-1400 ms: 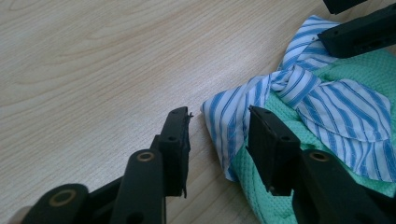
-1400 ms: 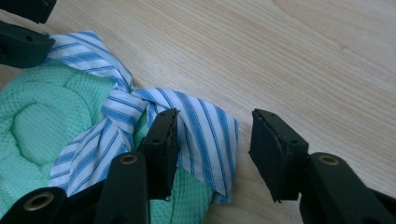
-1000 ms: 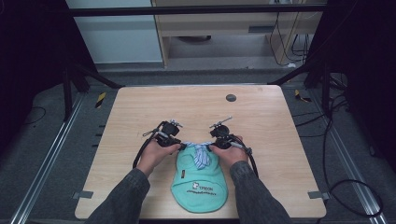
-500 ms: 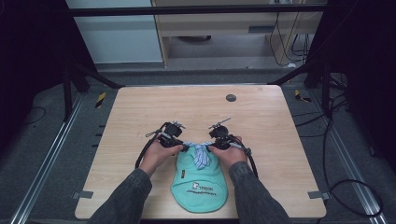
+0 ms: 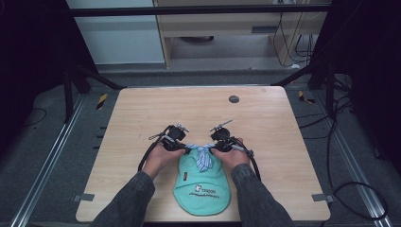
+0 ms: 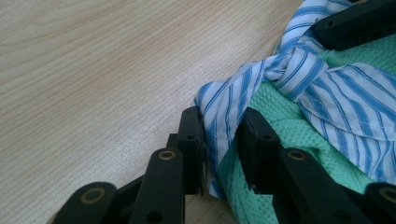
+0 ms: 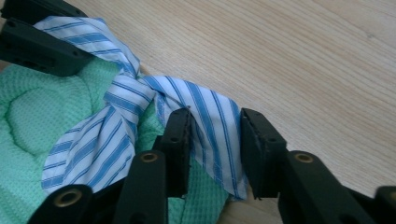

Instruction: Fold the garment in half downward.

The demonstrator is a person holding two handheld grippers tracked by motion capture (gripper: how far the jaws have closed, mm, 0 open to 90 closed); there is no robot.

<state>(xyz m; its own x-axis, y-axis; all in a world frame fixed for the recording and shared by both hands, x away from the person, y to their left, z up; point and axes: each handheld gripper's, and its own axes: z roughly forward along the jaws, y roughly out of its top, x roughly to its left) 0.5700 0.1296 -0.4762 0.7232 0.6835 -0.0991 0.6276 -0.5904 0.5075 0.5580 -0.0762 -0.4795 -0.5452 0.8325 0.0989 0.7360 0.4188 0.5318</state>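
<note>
A green waffle-knit bib [image 5: 201,184] with white print lies at the table's near edge, between the person's forearms. Its two blue-and-white striped straps are tied in a knot [image 5: 202,151] at its far end. My left gripper [image 5: 188,149] is at the left strap's end. In the left gripper view its jaws [image 6: 222,140] are close together, with the bunched strap [image 6: 223,116] filling the gap. My right gripper [image 5: 211,149] is at the other end. There the jaws [image 7: 215,144] stand slightly apart on either side of the strap [image 7: 212,116], which lies flat on the wood.
The pale wooden table [image 5: 198,113] has a small dark round mark [image 5: 233,99] near its far edge. Black cables trail from both grippers along the forearms. Dark frame legs and floor cables surround the table.
</note>
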